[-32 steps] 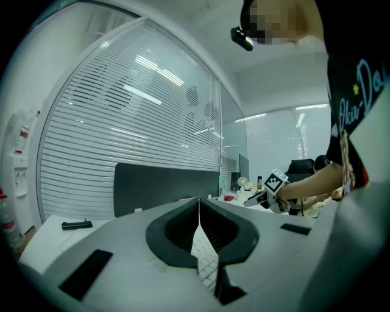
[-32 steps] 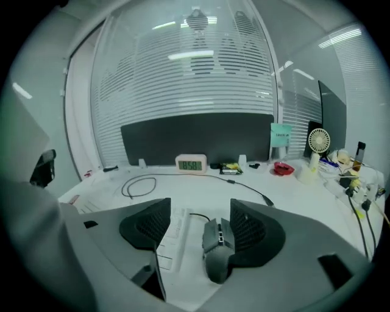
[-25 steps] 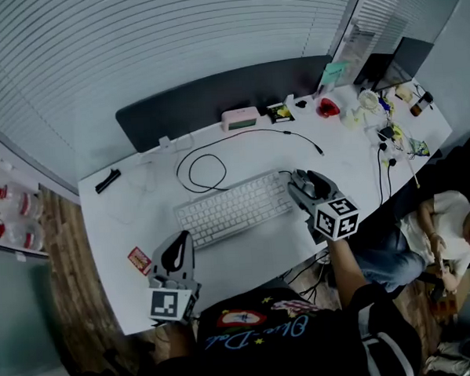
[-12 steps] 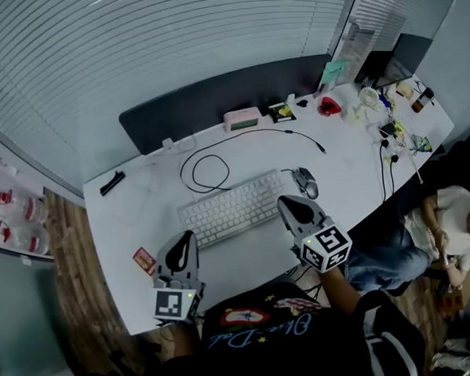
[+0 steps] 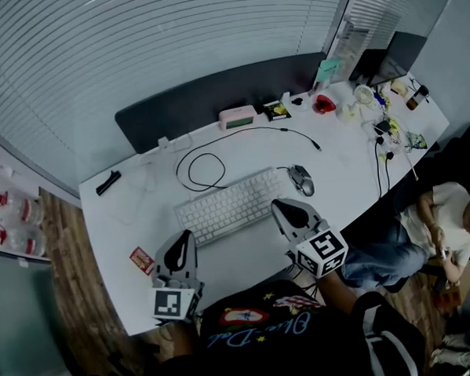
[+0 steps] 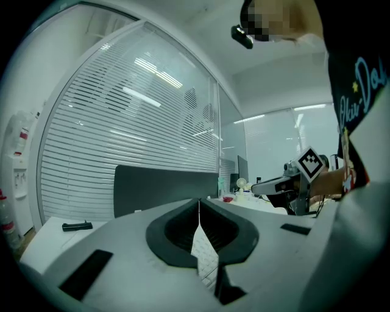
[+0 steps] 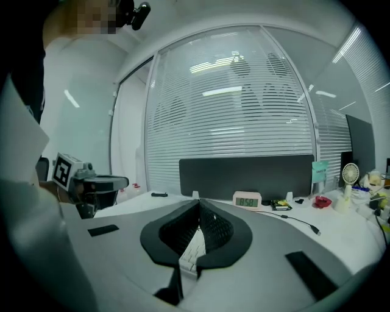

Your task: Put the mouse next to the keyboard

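A dark grey mouse (image 5: 300,179) lies on the white desk (image 5: 344,166), just off the right end of the white keyboard (image 5: 224,207). My right gripper (image 5: 280,207) hovers near the desk's front edge, below and left of the mouse, clear of it, its jaws shut on nothing. My left gripper (image 5: 180,240) rests at the front left, pointing toward the keyboard, shut and empty. In the left gripper view the closed tips (image 6: 198,205) meet over keyboard keys (image 6: 206,259), and the right gripper (image 6: 283,184) shows to the right. In the right gripper view the closed tips (image 7: 198,206) frame keys (image 7: 191,252).
A looped black cable (image 5: 202,165) lies behind the keyboard. A pink clock (image 5: 237,117), a red bowl (image 5: 323,104) and a small fan (image 5: 364,96) stand along the dark partition (image 5: 207,98). A red card (image 5: 140,260) lies front left. A seated person (image 5: 437,228) is at the right.
My right gripper, open around the mouse a second ago, has let it go, shut, and drawn back toward the front edge. The mouse stays beside the keyboard. The left gripper has not moved.
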A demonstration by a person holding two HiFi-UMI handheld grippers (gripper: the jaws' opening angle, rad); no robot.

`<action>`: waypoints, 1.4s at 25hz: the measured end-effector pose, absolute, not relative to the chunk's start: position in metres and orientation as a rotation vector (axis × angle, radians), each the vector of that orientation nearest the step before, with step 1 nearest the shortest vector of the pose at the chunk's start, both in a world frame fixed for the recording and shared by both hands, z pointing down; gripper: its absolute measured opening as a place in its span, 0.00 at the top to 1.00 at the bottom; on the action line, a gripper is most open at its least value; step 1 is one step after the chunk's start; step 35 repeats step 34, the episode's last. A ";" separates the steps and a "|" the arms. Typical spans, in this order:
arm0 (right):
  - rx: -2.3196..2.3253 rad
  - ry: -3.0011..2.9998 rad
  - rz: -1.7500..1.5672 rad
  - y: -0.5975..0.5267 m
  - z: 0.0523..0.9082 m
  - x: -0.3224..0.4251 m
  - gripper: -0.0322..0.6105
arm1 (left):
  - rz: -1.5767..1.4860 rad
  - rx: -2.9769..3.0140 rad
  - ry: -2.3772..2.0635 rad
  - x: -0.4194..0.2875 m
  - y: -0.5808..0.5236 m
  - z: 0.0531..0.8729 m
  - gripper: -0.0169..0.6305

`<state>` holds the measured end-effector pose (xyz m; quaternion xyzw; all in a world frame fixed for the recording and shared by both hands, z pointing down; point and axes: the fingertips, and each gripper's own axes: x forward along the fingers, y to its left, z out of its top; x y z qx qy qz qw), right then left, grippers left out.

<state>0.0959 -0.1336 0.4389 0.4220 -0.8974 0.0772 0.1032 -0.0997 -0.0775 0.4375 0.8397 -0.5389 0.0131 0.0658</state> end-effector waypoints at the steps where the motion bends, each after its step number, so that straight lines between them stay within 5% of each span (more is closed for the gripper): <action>1: 1.249 -2.649 0.227 -0.134 0.437 0.097 0.95 | 0.045 2.534 -1.628 -0.100 -0.078 0.436 0.97; 35: 1.351 -2.616 0.206 -0.142 0.421 0.115 0.95 | 0.043 2.546 -1.591 -0.102 -0.079 0.437 0.97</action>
